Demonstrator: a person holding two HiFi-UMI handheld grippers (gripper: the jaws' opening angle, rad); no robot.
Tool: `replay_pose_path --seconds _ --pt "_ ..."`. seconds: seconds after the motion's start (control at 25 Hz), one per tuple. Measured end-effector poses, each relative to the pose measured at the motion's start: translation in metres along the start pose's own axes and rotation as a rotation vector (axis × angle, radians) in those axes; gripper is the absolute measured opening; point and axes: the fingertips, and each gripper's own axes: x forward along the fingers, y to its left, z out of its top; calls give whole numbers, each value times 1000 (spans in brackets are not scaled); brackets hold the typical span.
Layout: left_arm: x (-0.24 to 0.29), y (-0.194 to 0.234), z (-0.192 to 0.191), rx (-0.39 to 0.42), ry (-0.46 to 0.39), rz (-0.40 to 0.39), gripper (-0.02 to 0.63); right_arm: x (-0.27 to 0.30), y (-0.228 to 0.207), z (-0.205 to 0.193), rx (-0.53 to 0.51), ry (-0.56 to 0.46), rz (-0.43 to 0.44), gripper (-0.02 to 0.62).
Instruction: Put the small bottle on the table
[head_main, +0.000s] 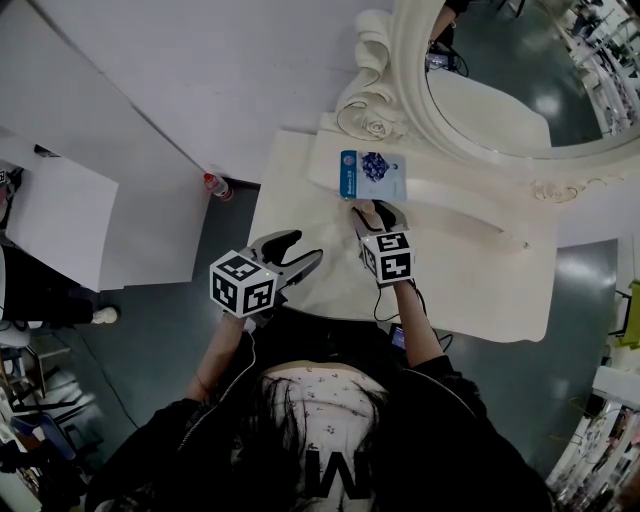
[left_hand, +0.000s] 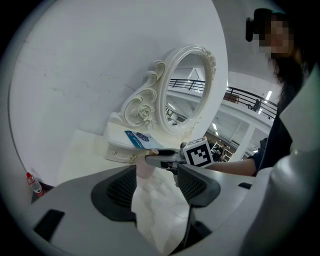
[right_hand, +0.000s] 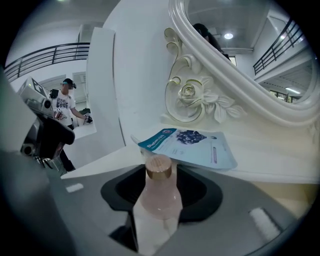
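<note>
Two tools over the desk (head_main: 480, 290), both spread. Between the jaws of the right tool (head_main: 378, 212), the small bottle (right_hand: 159, 192), upright on the desk, just before a blue packet (right_hand: 192, 146) at the foot of the mirror (head_main: 480, 70). Only desk between the jaws of the left tool (left_hand: 155, 185).

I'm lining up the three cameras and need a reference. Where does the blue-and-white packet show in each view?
Head view: the blue-and-white packet lies above centre, just below the carved rose.
Left gripper view: left of centre, below the rose.
Right gripper view: centre, behind the small bottle and below the rose.
Shared landmark: that carved rose.
</note>
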Motion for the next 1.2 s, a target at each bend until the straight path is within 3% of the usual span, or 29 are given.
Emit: replay_pose_path --seconds 0.4,0.72,1.2 --pt "-10 -2 -4 6 2 -12 258 -37 3 5 106 -34 6 195" --pt "-6 -6 -17 -4 32 -69 250 -84 26 1 144 -68 -21 192" --pt "12 -27 -41 -42 66 -161 250 -125 66 -20 218 -57 25 192"
